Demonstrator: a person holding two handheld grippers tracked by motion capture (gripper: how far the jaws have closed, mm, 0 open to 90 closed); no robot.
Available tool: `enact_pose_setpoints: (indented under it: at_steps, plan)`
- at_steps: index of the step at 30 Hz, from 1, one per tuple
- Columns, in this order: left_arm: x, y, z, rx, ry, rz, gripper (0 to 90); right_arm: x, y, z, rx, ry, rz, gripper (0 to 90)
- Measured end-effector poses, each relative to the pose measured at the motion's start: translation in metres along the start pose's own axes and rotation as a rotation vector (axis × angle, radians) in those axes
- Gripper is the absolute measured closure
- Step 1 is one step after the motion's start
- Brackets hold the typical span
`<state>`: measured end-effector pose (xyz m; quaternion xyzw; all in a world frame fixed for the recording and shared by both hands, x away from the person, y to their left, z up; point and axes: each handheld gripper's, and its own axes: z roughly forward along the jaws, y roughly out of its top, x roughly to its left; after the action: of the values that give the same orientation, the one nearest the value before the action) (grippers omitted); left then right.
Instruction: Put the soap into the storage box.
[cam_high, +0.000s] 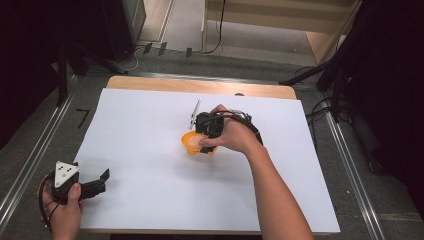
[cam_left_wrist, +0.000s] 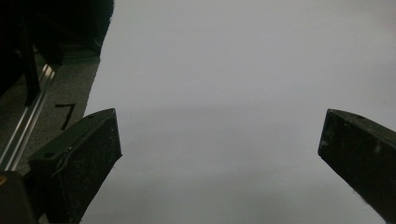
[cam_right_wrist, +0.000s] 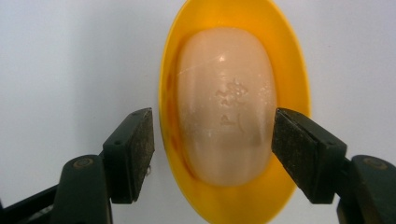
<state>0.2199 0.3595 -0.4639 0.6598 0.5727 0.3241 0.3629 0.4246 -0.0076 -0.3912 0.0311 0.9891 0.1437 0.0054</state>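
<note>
Right gripper sits over the orange dish near mid-table, pointing down at it. Jaws spread, 1 each side of the dish's lower half: left jaw just outside the rim with a thin gap, right jaw over the rim at the soap's edge; cannot tell if it touches. Not pinching anything.

Dish is oval and holds 1 pale peach soap bar, lying flat and lengthwise, faint embossed marks on top. Soap takes most of the bowl, so there is little clearance between soap and rim on either side.

In the high view the dish is mostly covered by the right hand and its gripper. Just behind the gripper, 1 thin pale upright piece; cannot tell what it is.

Left gripper is well apart, at the near-left corner of the white sheet, held in the left hand. Jaws wide open with bare sheet between them in the left gripper view.

Sheet covers nearly the whole wooden table, with 1 strip of wood showing at the far edge. Around the table: grey floor, metal rails on both sides, black stands and cables beyond.
</note>
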Motion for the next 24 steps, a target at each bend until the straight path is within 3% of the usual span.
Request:
enact_pose_setpoints:
  at_steps: [10,17,24]
  plan:
    - [0.000,0.000,0.000,-0.001,0.005,0.004,0.0,0.002,-0.024,-0.017,-0.085,-0.023,0.071,30.0]
    - [0.000,0.000,-0.001,-0.001,0.005,0.007,0.0,0.006,-0.052,-0.019,-0.092,-0.019,0.147,29.6]
    - [0.000,0.000,-0.001,-0.002,0.005,0.009,0.0,0.014,-0.079,-0.020,-0.113,-0.010,0.193,29.2]
